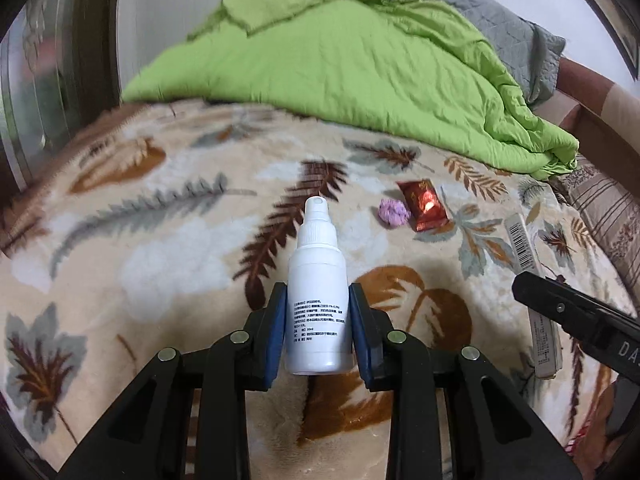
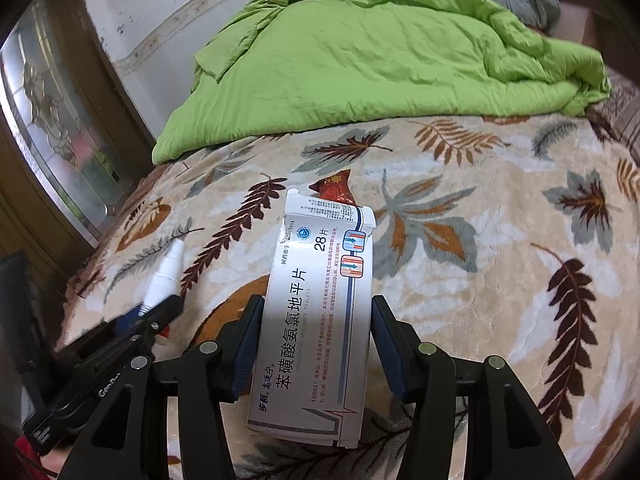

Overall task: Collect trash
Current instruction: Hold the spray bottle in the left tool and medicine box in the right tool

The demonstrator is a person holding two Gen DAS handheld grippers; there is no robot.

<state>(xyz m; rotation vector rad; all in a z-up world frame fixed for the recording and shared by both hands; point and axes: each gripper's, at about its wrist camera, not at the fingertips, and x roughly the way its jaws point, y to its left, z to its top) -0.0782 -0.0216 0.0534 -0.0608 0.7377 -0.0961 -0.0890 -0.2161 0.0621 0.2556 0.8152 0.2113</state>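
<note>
- Far left, left-wrist view: dark wooden frame with patterned glass (image 1: 24, 92), blurred, at the edge of the bed.
- Underneath everything: plush cream blanket (image 1: 160, 240) printed with brown, grey and orange leaves.
- Centre, left-wrist view: left gripper (image 1: 318, 332) closed to a narrow gap on a white spray bottle (image 1: 318, 280), blue pads pressing both sides of the lower body, nozzle pointing away from the camera, printed label facing up.
- Behind, across the back of the bed: crumpled lime-green quilt (image 1: 340, 60), a grey quilted cover (image 1: 500, 28) just past it.
- Right of the bottle, lying loose on the blanket: small purple crumpled wad (image 1: 394, 212), touching or just beside a shiny red wrapper (image 1: 424, 206); contact hard to tell.
- Far right, left-wrist view: black finger of the other tool crossing a long pale box seen edge-on.
- Left, right-wrist view: same bottle seen from the side, clamped in black fingers, tip slanting up and away.
- Centre, right-wrist view: right gripper (image 2: 316, 344) about half open, jaws clamped on the long sides of a white flattened medicine box (image 2: 316, 320), torn at the far end, Chinese lettering and "28" on its face, held above the blanket.
- Just beyond the box's far end: red wrapper, partly hidden behind it.
</note>
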